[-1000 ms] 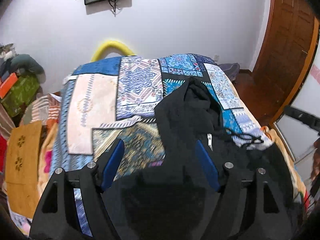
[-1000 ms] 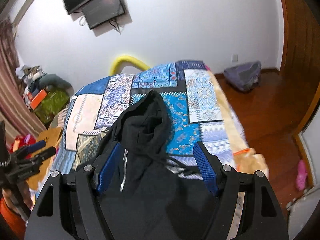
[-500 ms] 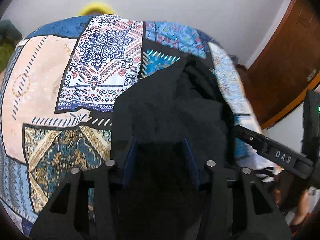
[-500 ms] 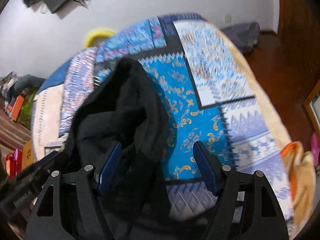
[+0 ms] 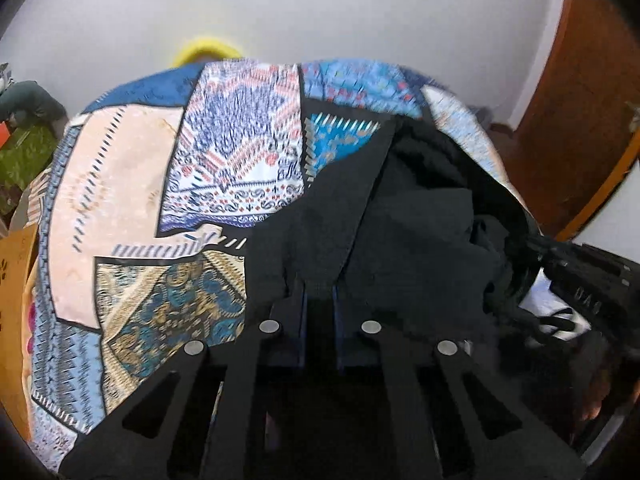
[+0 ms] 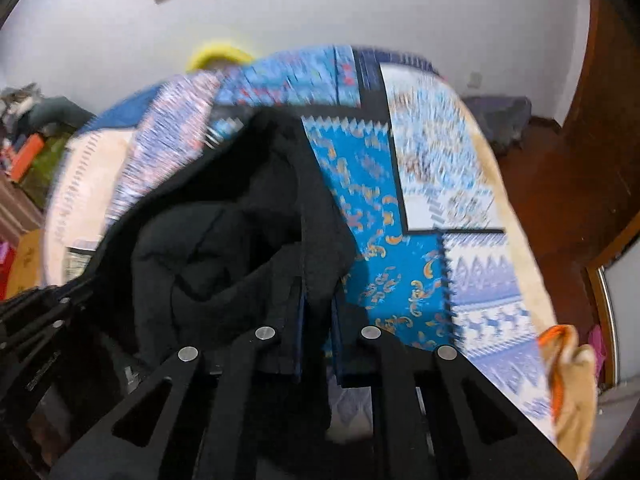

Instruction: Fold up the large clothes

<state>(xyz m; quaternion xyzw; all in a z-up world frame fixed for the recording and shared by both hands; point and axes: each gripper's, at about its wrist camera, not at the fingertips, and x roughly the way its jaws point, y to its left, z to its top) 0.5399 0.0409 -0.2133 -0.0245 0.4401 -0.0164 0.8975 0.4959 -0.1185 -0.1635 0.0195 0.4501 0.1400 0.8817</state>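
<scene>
With the left gripper (image 5: pixel 319 295) clenched on the near edge of the black hoodie (image 5: pixel 400 216) lying on the patchwork bed (image 5: pixel 132 184) and the right gripper (image 6: pixel 318 300) clenched likewise, the grasp step is judged done, and an even lift-and-fold is called for next.

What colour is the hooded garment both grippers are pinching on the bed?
Plain black hooded garment, no visible print; clearest in the right wrist view.

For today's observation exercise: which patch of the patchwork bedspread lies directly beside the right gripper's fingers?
The bright blue patch with orange scroll motifs, right of the black hooded jacket that the right gripper pinches; other patches lie farther off.
</scene>
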